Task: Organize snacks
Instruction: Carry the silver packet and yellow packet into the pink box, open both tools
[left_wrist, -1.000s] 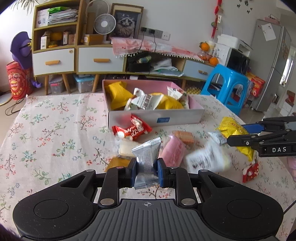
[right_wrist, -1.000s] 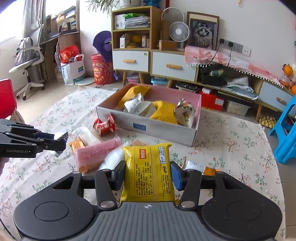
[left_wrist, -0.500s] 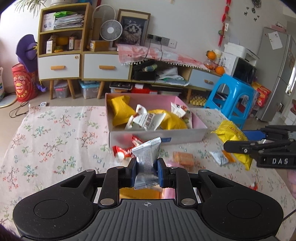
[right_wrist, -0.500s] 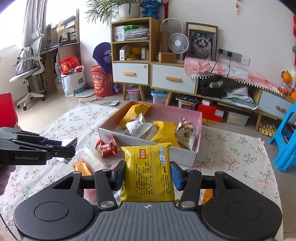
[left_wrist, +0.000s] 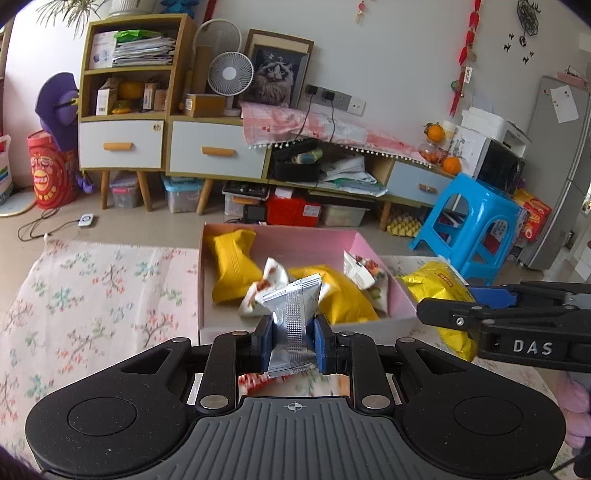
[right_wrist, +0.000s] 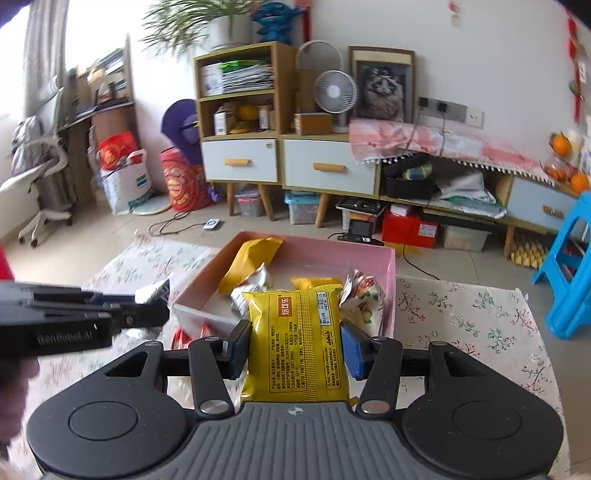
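My left gripper (left_wrist: 293, 345) is shut on a silver snack packet (left_wrist: 293, 325) and holds it over the near wall of the pink box (left_wrist: 306, 242). My right gripper (right_wrist: 295, 349) is shut on a yellow snack packet (right_wrist: 299, 339) and holds it just in front of the same pink box (right_wrist: 391, 266). The box holds several yellow and white packets. In the left wrist view the right gripper (left_wrist: 439, 308) comes in from the right with the yellow packet (left_wrist: 436, 284). In the right wrist view the left gripper (right_wrist: 155, 308) comes in from the left.
The box stands on a floral tablecloth (left_wrist: 92, 291). A red packet (right_wrist: 181, 338) lies by the box's near corner. A blue stool (left_wrist: 476, 221) stands to the right. Cabinets (left_wrist: 218, 147) line the wall behind.
Both grippers have risen and moved forward toward the pink box, each still holding its packet. The loose snacks on the cloth have dropped out of sight below them.
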